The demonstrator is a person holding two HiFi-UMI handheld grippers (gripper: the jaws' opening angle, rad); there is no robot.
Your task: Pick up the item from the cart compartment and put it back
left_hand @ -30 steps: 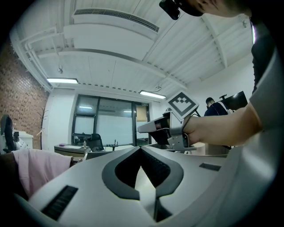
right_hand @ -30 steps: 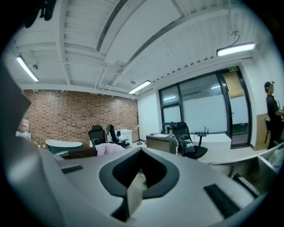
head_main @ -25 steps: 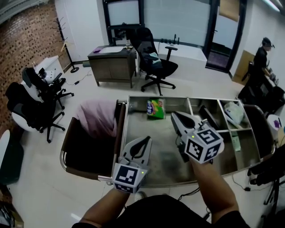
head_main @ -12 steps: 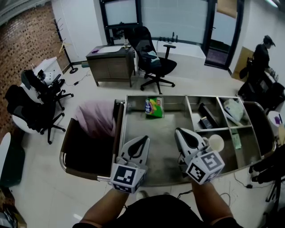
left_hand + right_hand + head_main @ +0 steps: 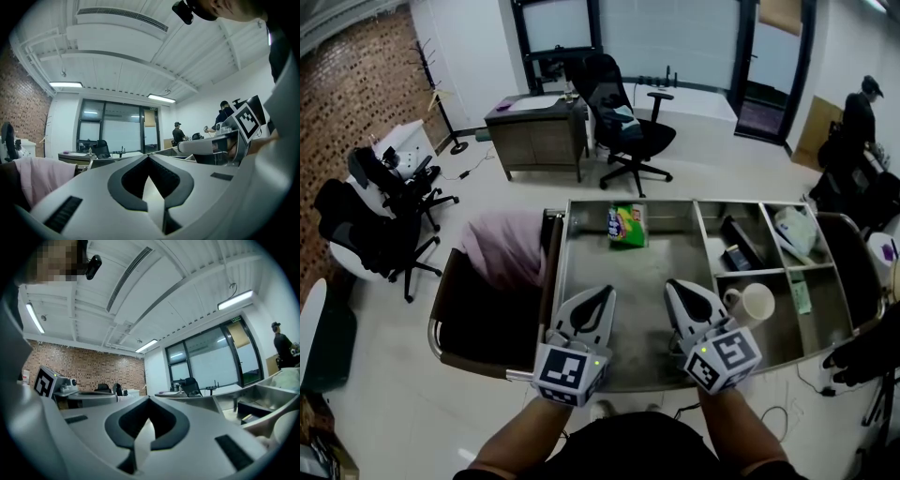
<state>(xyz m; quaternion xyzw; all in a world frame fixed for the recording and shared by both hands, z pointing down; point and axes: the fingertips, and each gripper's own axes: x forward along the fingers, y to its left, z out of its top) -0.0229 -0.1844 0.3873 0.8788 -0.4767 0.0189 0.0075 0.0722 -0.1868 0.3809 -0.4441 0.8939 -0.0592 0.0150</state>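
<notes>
The steel cart (image 5: pixel 581 281) has a wide main tray and smaller compartments on the right. A green snack packet (image 5: pixel 627 226) lies at the far end of the main tray. A white mug (image 5: pixel 753 302) lies in the near right compartment. My left gripper (image 5: pixel 598 298) hovers over the tray's near left part, shut with nothing in it; in its own view the jaw tips (image 5: pixel 149 157) meet. My right gripper (image 5: pixel 680 289) hangs beside it, just left of the mug, also shut and empty, its tips (image 5: pixel 149 399) touching.
A dark bin on the cart's left end holds a pink cloth (image 5: pixel 504 246). The far right compartments hold a black object (image 5: pixel 739 232) and a white bag (image 5: pixel 794 230). Office chairs (image 5: pixel 628 131), a desk (image 5: pixel 534 131) and a standing person (image 5: pixel 862 108) are beyond the cart.
My right gripper has come down and back toward me, uncovering the white mug. The left gripper has stayed where it was.
</notes>
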